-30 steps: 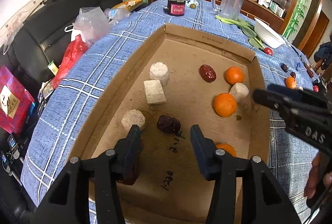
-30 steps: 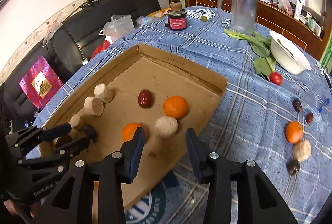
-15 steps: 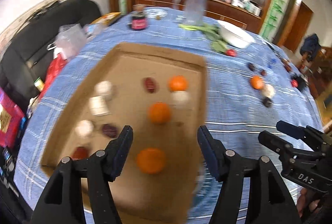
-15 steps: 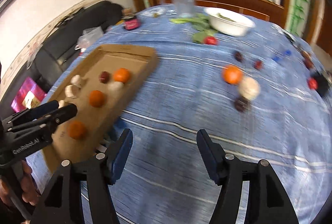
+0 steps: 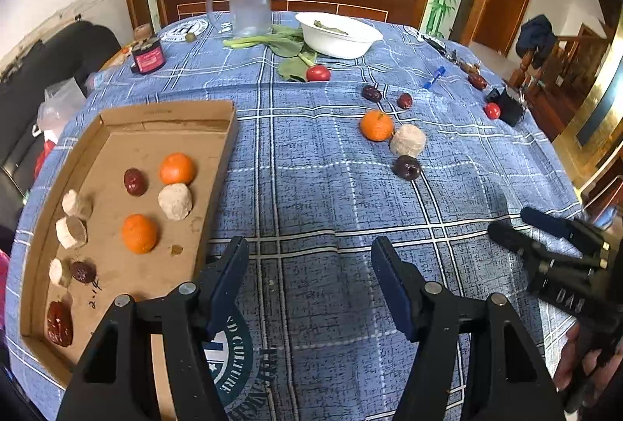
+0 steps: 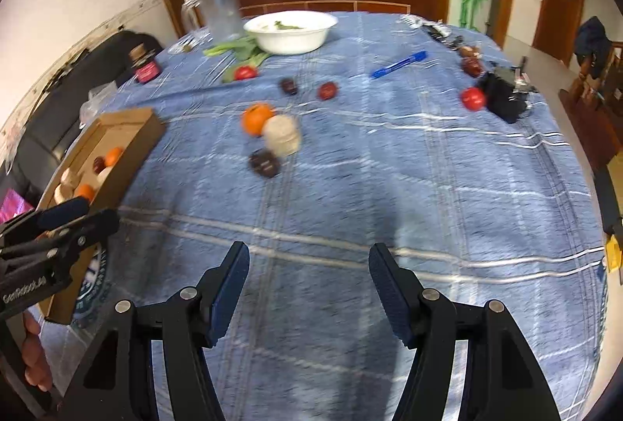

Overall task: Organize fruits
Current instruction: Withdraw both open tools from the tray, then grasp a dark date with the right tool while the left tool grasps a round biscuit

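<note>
A cardboard tray (image 5: 163, 113) at the table's left holds two oranges (image 5: 177, 168), several red dates and several pale cakes. Loose on the blue cloth lie an orange (image 5: 376, 125), a pale cake (image 5: 407, 140), a dark date (image 5: 407, 167), two more dates (image 5: 372, 93) and red tomatoes (image 5: 318, 73). My left gripper (image 5: 307, 259) is open and empty above the cloth beside the tray. My right gripper (image 6: 309, 263) is open and empty, well short of the loose orange (image 6: 256, 118) and cake (image 6: 282, 134). The tray (image 6: 117, 132) shows at its left.
A white bowl (image 5: 338, 33), green leaves (image 5: 288, 45), a clear jug (image 5: 249, 6) and a dark jar (image 5: 148, 55) stand at the back. A blue pen (image 6: 399, 64) and a black object (image 6: 504, 97) lie at the right. A black sofa is left of the table.
Both grippers have swung right, away from above the tray to over the open cloth. The left gripper has opened wider. The loose fruits have come into view.
</note>
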